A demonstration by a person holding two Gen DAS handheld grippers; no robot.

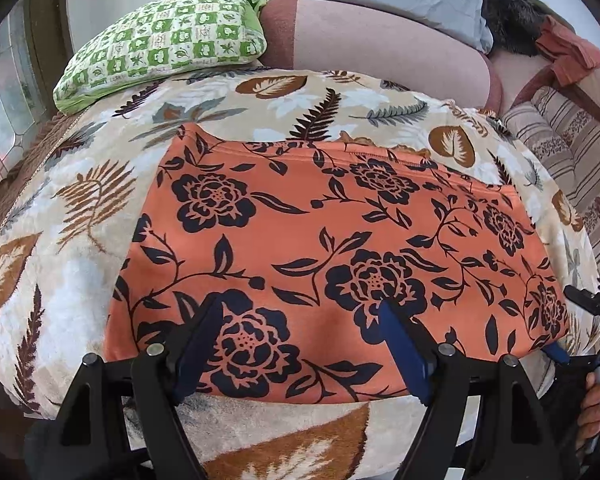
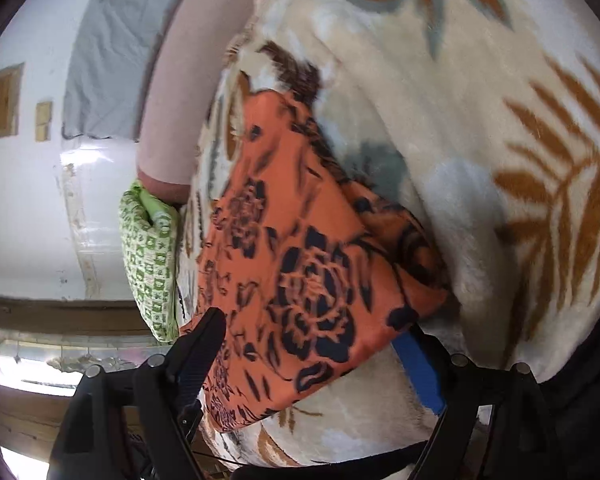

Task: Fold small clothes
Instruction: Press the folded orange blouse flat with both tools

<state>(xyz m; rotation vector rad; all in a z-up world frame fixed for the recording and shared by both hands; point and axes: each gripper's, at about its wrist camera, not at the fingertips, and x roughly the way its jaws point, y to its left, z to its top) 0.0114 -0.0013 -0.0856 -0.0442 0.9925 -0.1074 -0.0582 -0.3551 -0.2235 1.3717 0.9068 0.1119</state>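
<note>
1. The left gripper (image 1: pixel 300 320) is wide open, its two fingers resting over the near edge of the cloth (image 1: pixel 332 248) and holding nothing.
2. The cloth, orange with dark flowers, lies flat on the blanket (image 1: pixel 60 240), roughly rectangular, apparently already folded at least once.
3. The right gripper (image 2: pixel 316 344) is at the cloth's near right corner, jaws spread. In its own view the corner lies between the fingers, one below the fabric, but I cannot tell if it is pinched yet.
4. To do the next fold well, I judge that each gripper should take a near corner through all layers, then lift both together and carry the edge straight to the far hem.
5. The fabric looks thin and slippery, so a shallow bite may drop a layer; the plush blanket could also be caught.
6. Pose: the left gripper points forward, level over the cloth; the right is rolled sideways, low at the edge. A pillow (image 1: pixel 160 40) sits well beyond.
</note>
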